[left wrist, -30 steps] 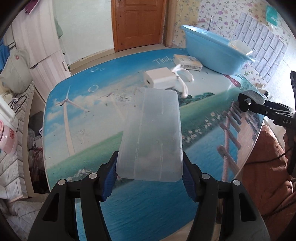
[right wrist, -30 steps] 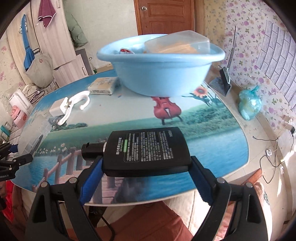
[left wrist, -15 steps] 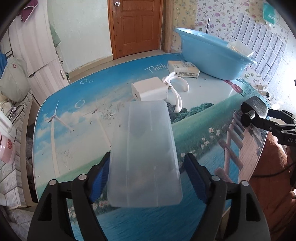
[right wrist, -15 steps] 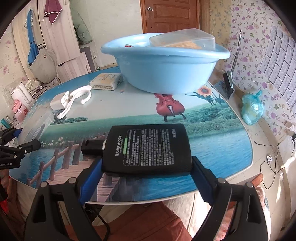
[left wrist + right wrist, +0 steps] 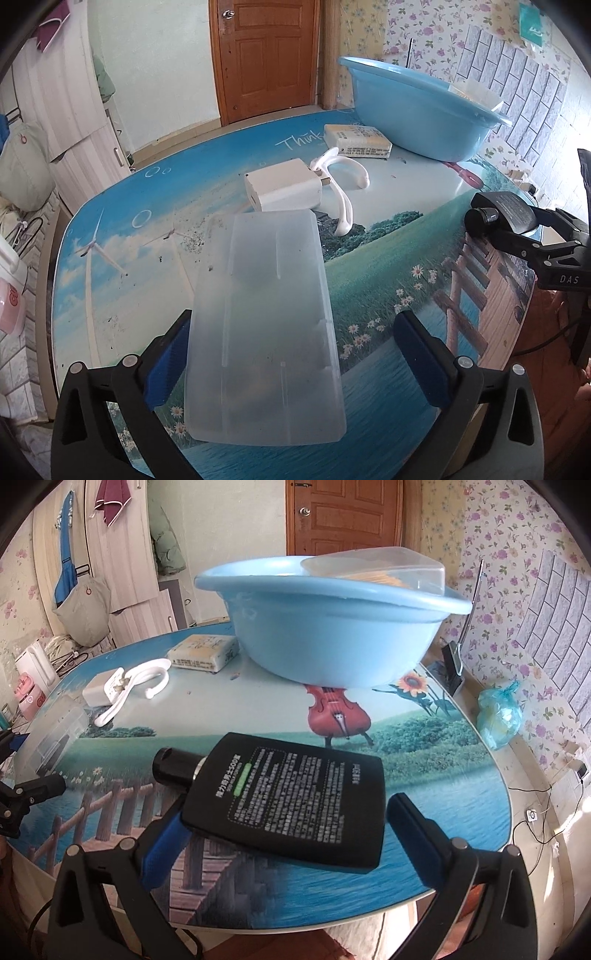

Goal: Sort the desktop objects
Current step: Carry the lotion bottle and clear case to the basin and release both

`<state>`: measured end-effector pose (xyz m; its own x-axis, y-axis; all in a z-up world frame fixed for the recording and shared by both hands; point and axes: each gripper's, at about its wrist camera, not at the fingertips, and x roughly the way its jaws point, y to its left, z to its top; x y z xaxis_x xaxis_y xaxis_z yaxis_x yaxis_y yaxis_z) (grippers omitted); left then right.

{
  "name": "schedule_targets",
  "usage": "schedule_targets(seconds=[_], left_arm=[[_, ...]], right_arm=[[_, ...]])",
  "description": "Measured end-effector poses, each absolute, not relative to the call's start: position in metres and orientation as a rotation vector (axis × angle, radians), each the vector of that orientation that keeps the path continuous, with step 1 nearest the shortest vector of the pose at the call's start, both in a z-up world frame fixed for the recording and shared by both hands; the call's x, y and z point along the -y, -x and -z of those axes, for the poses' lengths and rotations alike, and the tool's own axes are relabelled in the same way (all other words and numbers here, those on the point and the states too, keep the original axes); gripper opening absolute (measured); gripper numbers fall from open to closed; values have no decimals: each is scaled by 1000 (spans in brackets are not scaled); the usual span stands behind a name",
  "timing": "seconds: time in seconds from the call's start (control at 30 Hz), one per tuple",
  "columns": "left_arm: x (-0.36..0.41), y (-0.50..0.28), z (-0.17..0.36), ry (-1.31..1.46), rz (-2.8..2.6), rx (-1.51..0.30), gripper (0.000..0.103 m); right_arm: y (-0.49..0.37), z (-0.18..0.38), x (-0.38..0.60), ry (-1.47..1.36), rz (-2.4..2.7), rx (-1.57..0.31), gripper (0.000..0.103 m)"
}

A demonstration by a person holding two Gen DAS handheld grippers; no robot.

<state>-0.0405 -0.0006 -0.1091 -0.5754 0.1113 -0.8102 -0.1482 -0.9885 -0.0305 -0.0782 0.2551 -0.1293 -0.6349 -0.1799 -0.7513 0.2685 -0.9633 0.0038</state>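
A translucent plastic box [image 5: 262, 325] lies lengthwise on the picture-printed table [image 5: 388, 266] between the fingers of my left gripper [image 5: 295, 354], which is open. Its left pad touches the box and its right pad stands clear of it. A black flat flask [image 5: 288, 797] with a round cap rests skewed near the table's front edge, inside my open right gripper [image 5: 284, 830]; a small gap shows at the right pad. The flask [image 5: 506, 214] also appears at the right of the left wrist view.
A blue basin [image 5: 332, 627] holding a clear lidded container [image 5: 373, 568] stands at the back. A white charger [image 5: 284, 188] with its cable and a small cream book [image 5: 358, 140] lie ahead of the box. A blue plastic bag [image 5: 498, 716] sits at the right edge.
Both grippers have opened. The translucent box and the black flask, held a second ago, now lie loose between the spread fingers, lower toward the table; the flask has turned askew.
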Motion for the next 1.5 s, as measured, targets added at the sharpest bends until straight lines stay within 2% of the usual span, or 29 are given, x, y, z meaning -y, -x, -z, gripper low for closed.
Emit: schedule_targets(seconds=[0.2, 0.23, 0.3, 0.4, 0.43, 0.47, 0.5, 0.53, 0.77, 1.27, 1.5], left_arm=[[0, 37, 111, 1336, -2689, -53, 103], [0, 37, 110, 1339, -2687, -53, 103], [0, 39, 110, 1349, -2678, -56, 103], [0, 35, 109, 1323, -2665, -67, 101], [-1, 33, 108, 1303, -2669, -79, 91], [0, 31, 106, 1285, -2679, -76, 75], [1, 31, 104, 1278, -2690, -70, 65], [3, 31, 103, 1279, -2686, -46, 61], [6, 27, 97, 1270, -2668, 26, 61], [-3, 43, 22, 1073, -2746, 40, 61], [-37, 78, -1, 1007, -2710, -40, 61]], right_arm=[[77, 129, -255, -1183, 2638, -156, 103], [77, 128, -254, -1181, 2647, -157, 102], [75, 126, -253, -1156, 2663, -171, 93], [75, 126, -254, -1154, 2657, -161, 93], [75, 125, -255, -1153, 2654, -152, 93], [74, 125, -256, -1149, 2652, -143, 93], [73, 123, -256, -1141, 2653, -139, 93], [72, 121, -256, -1129, 2655, -138, 93], [59, 101, -253, -1028, 2665, -127, 92], [65, 48, -264, -892, 2730, -51, 93], [88, 42, -274, -864, 2778, -54, 93]])
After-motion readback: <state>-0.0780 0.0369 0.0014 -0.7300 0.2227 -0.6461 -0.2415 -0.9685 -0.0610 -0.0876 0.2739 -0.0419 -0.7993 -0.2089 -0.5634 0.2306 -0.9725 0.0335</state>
